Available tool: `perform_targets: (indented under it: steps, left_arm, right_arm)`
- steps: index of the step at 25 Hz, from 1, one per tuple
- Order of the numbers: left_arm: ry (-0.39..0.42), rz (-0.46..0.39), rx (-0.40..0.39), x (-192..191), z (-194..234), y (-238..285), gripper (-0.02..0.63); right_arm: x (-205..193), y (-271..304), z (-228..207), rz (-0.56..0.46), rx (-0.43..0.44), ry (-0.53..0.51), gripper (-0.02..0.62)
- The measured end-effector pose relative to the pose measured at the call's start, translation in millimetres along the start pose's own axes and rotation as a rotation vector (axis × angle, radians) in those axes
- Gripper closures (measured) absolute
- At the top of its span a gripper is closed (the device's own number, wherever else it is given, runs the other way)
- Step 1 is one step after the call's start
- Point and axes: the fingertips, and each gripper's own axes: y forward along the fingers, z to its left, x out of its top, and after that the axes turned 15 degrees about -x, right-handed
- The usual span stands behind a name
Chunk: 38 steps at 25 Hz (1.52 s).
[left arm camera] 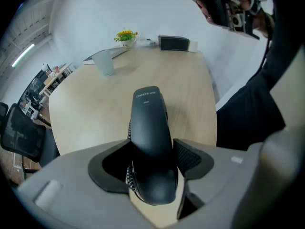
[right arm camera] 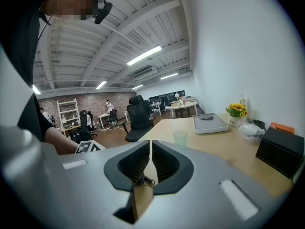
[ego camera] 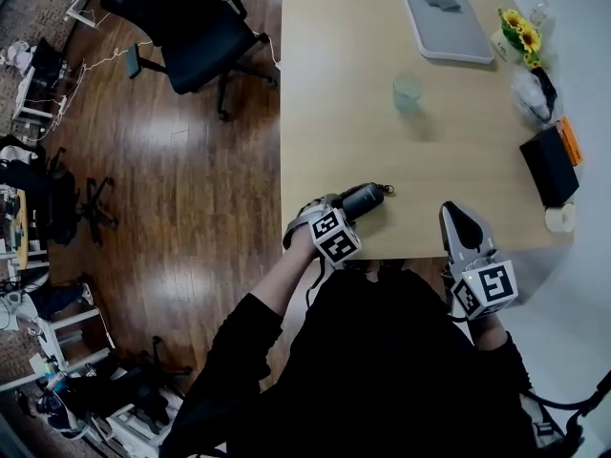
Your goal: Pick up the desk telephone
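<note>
A black telephone handset [left arm camera: 150, 132] with a coiled cord under it lies lengthwise between the jaws of my left gripper [left arm camera: 153, 152], which is shut on it. In the head view the handset [ego camera: 365, 197] sticks out of the left gripper [ego camera: 348, 214] above the front edge of the light wooden table [ego camera: 334, 113]. My right gripper [ego camera: 456, 216] hovers at the table's front right, its jaws [right arm camera: 149, 163] shut with nothing between them. A black box [ego camera: 549, 165] stands at the right edge; I cannot tell whether it is the phone's base.
A clear cup [ego camera: 408, 92] stands mid-table, a grey tray [ego camera: 444, 22] at the back, sunflowers [ego camera: 520, 31] and a plastic bag [ego camera: 533, 93] at the back right. A tape roll [ego camera: 560, 219] lies near the black box. An office chair [ego camera: 191, 27] stands on the floor at left.
</note>
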Motion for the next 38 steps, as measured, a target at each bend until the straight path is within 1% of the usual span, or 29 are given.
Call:
perform_targets:
  steps: [3, 6, 7, 10, 11, 13, 18, 20, 22, 25, 28, 31, 34, 38]
  left_arm:
    - [-0.041, 0.023, -0.017, -4.3, 2.5, 11.0, 0.340]
    - [-0.004, 0.047, 0.003, -8.3, 2.6, 20.3, 0.331]
    - [-0.006, 0.042, -0.006, -8.5, 1.7, 21.5, 0.338]
    - [-0.081, -0.010, -0.080, -9.1, 2.3, 22.4, 0.354]
    - [-0.102, -0.025, -0.093, -9.9, 4.1, 22.5, 0.353]
    - [-0.112, -0.040, -0.091, -11.7, 6.8, 23.2, 0.342]
    - [-0.111, -0.062, -0.072, -15.8, 6.6, 24.0, 0.345]
    - [-0.132, -0.080, -0.062, -17.0, 6.2, 22.0, 0.345]
    - [-0.172, -0.103, -0.045, -18.4, 8.5, 20.1, 0.345]
    - [-0.236, -0.156, -0.011, -20.7, 13.1, 13.2, 0.347]
    - [-0.276, -0.238, 0.027, -15.1, 15.1, -5.0, 0.346]
    - [-0.289, -0.331, 0.064, 0.6, 13.3, -34.4, 0.345]
    - [-0.304, -0.416, 0.077, 18.7, 4.9, -67.5, 0.345]
    - [-0.285, -0.517, 0.126, 43.3, -3.4, -112.4, 0.345]
  right_arm:
    - [-1.7, 4.9, -1.1, 0.006, 0.010, 0.008, 0.577]
    - [-1.8, 8.7, 0.7, 0.006, 0.023, 0.009, 0.580]
    - [-2.5, 9.5, 0.5, 0.010, 0.025, 0.010, 0.581]
    - [-6.4, 11.7, -2.3, 0.027, 0.026, 0.015, 0.583]
    - [-7.4, 12.2, -3.0, 0.029, 0.027, 0.017, 0.583]
    - [-8.6, 12.4, -4.0, 0.032, 0.028, 0.019, 0.586]
    - [-8.7, 11.8, -3.5, 0.032, 0.032, 0.019, 0.593]
    - [-6.7, 9.8, -1.5, 0.028, 0.038, 0.014, 0.594]
    - [-6.0, 9.1, -1.1, 0.026, 0.042, 0.007, 0.594]
    - [-5.2, 8.3, 0.7, 0.024, 0.047, 0.000, 0.594]
    - [-2.5, 7.3, 2.8, 0.020, 0.050, -0.007, 0.594]
    - [1.4, 8.0, 3.5, 0.013, 0.049, -0.008, 0.594]
    - [5.9, 7.8, 4.1, 0.003, 0.052, -0.013, 0.594]
    - [13.1, 9.0, 5.4, -0.021, 0.060, -0.011, 0.594]
